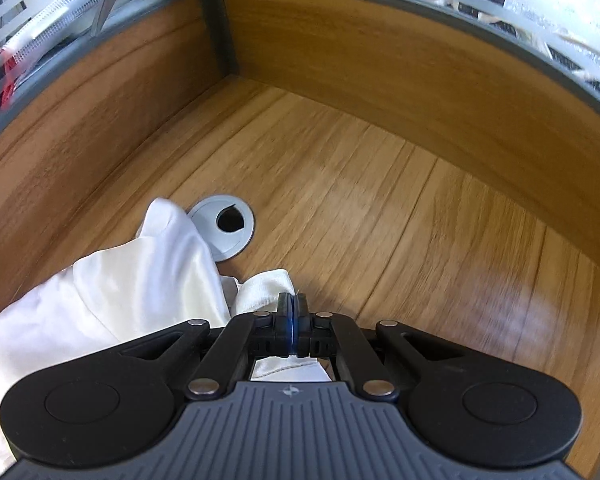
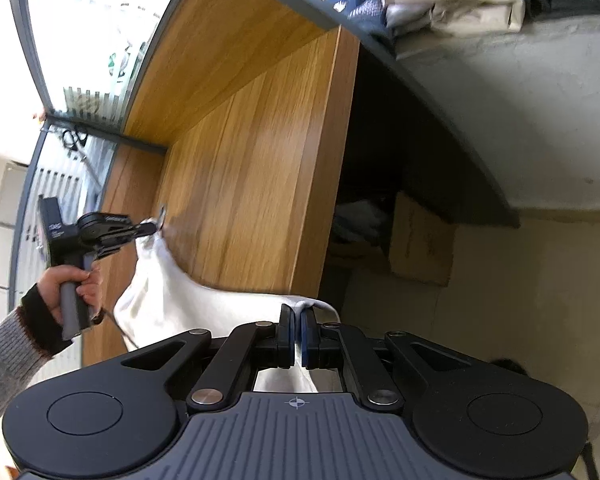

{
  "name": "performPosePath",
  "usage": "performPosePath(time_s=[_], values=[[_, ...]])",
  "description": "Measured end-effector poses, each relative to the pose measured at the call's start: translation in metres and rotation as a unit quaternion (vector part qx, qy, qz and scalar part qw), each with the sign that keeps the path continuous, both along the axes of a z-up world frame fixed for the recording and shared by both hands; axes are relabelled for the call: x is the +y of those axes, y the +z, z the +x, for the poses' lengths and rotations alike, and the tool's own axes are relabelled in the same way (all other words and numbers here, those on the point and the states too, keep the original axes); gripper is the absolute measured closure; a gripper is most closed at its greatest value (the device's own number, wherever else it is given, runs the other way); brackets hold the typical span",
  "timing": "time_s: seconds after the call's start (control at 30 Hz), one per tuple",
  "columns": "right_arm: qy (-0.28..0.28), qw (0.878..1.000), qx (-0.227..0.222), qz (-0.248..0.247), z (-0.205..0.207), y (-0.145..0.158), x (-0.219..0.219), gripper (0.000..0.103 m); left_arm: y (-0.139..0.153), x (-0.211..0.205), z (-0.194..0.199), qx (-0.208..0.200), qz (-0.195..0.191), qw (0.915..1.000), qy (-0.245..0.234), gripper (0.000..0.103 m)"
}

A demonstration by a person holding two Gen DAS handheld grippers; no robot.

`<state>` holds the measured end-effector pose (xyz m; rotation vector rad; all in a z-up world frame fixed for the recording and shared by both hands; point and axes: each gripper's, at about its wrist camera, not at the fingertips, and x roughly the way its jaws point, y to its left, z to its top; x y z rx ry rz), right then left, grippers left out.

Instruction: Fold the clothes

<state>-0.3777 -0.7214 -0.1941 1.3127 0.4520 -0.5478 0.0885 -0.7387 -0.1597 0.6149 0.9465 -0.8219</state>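
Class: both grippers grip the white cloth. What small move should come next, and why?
Probably draw the left gripper and right gripper apart: both are shut on the cloth, which sags between them over the desk.

The garment [image 1: 132,280] is plain white, lower left of the frame. The counter [image 1: 380,200] is honey-brown wood grain, with a grey grommet [image 1: 224,226]. Both the left gripper [image 1: 292,308] and right gripper [image 2: 298,320] are black. The sleeve [image 2: 4,352] is grey knit with a dark cuff.
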Motion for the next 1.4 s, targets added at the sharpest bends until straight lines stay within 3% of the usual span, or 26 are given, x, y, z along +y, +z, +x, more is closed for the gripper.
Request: performPosePath(time_s=[0.07,0.13,0.17,0.2,0.27,0.47,0.7,1.1,1.4], values=[[0.006,1.0,0.011,0.002,0.003,0.0,-0.003,0.096,0.001,-0.001,0.002,0.021,0.006,0.9998,0.001,0.1],[0.012,0.999,0.037,0.003,0.006,0.001,-0.004,0.094,0.004,0.001,0.002,0.037,0.009,0.9993,0.0,0.085],[0.015,0.999,0.048,-0.001,0.006,0.003,-0.004,0.091,0.008,0.004,0.0,0.037,0.004,0.9993,-0.004,0.066],[0.018,0.998,0.058,-0.006,0.006,0.006,-0.004,0.084,0.013,0.009,-0.002,0.032,-0.002,0.9995,-0.006,0.054],[0.024,0.997,0.077,-0.017,0.006,0.012,-0.004,0.077,0.024,0.021,-0.005,0.028,-0.014,0.9995,-0.011,0.051],[0.068,0.991,0.099,-0.054,0.007,0.038,0.002,0.076,0.064,0.075,-0.005,0.032,-0.037,0.9988,0.01,0.05],[0.164,0.975,0.106,-0.102,0.029,0.069,0.022,0.076,0.091,0.176,0.001,0.032,-0.044,0.9954,0.079,0.049],[0.277,0.947,0.093,-0.136,0.068,0.094,0.077,0.076,0.111,0.36,-0.002,0.007,-0.024,0.9837,0.178,0.048],[0.303,0.936,0.093,-0.155,0.087,0.103,0.147,0.076,0.11,0.478,-0.014,0.001,-0.014,0.981,0.193,0.046]])
